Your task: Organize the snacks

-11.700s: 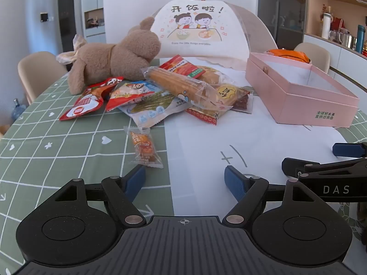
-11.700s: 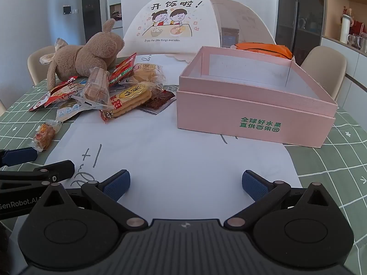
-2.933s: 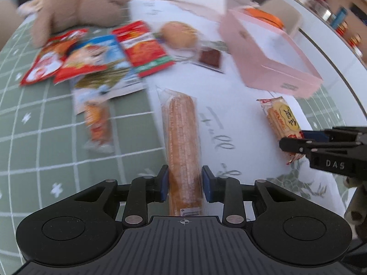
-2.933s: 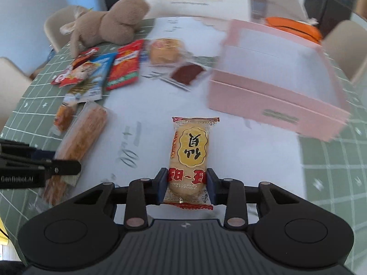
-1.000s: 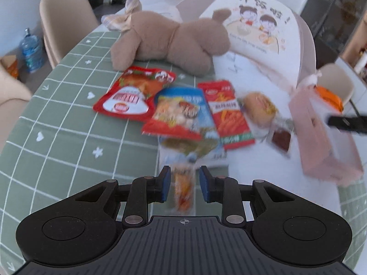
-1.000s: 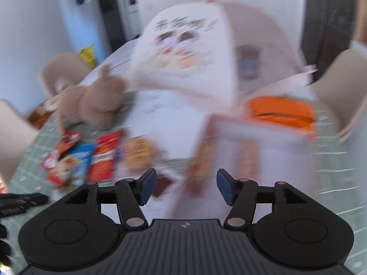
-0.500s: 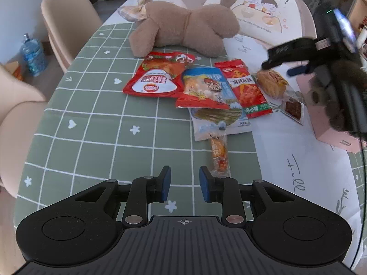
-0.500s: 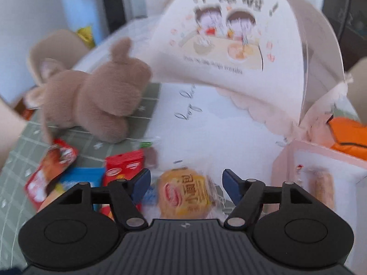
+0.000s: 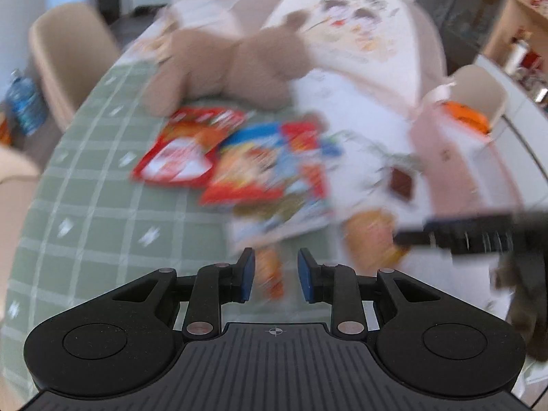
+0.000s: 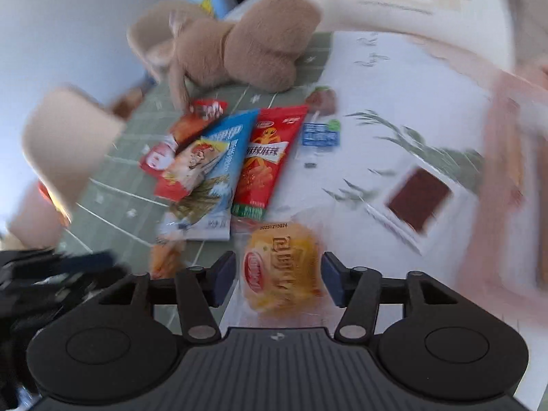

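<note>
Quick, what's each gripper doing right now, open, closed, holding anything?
Left gripper: open, straddling a small orange wrapped snack stick, not clamped.
Right gripper: open, either side of a round yellow packaged bun, gaps visible.

The table [image 10: 113,205] wears a green checked cloth with a white runner [image 10: 394,96] down the middle. On it lie a plush toy [image 10: 246,44], overlapping snack packets [image 10: 219,157], a bun [image 10: 284,267], a dark square packet [image 10: 419,198] and a pink box [image 9: 445,157].
</note>
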